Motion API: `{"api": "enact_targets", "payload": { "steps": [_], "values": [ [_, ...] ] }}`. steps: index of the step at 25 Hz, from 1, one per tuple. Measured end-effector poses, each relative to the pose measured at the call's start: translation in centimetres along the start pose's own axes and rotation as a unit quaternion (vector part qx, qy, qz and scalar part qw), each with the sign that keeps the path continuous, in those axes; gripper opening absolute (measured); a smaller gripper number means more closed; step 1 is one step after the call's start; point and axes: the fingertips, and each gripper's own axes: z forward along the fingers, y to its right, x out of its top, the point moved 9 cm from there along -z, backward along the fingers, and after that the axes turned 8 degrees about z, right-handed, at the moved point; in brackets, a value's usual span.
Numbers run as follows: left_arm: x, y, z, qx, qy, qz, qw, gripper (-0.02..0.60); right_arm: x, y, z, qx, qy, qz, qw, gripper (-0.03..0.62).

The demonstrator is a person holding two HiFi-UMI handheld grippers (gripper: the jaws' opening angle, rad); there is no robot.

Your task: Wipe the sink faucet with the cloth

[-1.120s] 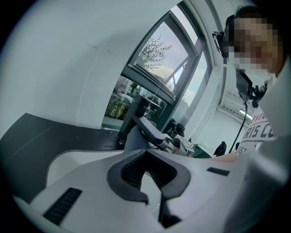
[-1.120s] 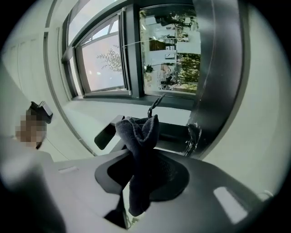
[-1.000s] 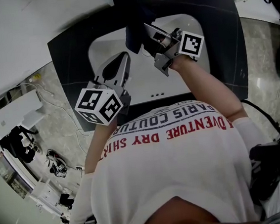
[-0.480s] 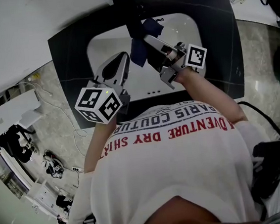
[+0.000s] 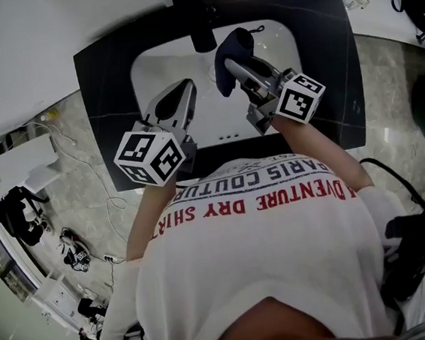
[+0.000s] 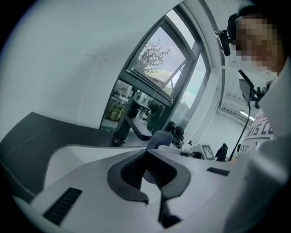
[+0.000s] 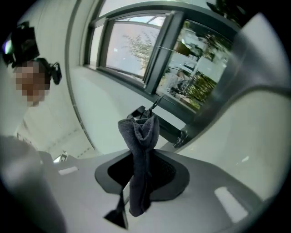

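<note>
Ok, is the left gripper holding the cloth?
No, the cloth is clamped in the jaws of the right gripper; the left gripper is shut with nothing in it.

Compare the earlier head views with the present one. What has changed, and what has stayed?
The right gripper, still holding the cloth, drew it rightward off the faucet; it now hangs clear. The left gripper stayed over the sink, shut and empty.
</note>
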Motion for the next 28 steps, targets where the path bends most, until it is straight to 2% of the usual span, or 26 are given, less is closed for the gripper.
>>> {"api": "enact_targets", "payload": {
  "steps": [2, 5, 8, 13, 16, 22, 28],
  "values": [
    [-0.2, 0.4, -0.2, -0.001, 0.0, -0.001, 1.0, 0.002, 0.2, -1.4, -0.4, -0.005, -0.017, -0.069, 0.997, 0.077],
    [-0.5, 0.7, -0.7, 0.001, 0.0, -0.001, 1.0, 0.002, 0.6, -3.0, -0.2, -0.005, -0.043, -0.164, 0.986, 0.077],
    [-0.6, 0.7, -1.2, 0.005, 0.002, -0.002, 1.0, 0.002, 1.1, -3.7, 0.2, -0.014, -0.042, -0.216, 0.975, 0.077],
    [-1.0, 0.7, -1.6, 0.01, 0.007, -0.006, 0.9999, 0.002, 1.2, -3.7, 0.9, -0.02, -0.052, -0.257, 0.965, 0.077],
    [-1.3, 0.5, -2.1, 0.016, 0.01, -0.011, 0.9998, 0.002, 0.3, -4.1, 1.4, -0.016, -0.066, -0.27, 0.96, 0.077],
    [-2.1, -0.1, -3.5, 0.029, 0.012, -0.023, 0.9992, 0.002, -1.9, -4.9, 4.0, -0.039, -0.091, -0.302, 0.948, 0.077],
    [-1.8, 0.4, -4.7, 0.04, 0.025, -0.022, 0.9986, 0.002, -2.3, -5.4, 4.5, -0.037, -0.102, -0.289, 0.951, 0.077]
  ]
}}
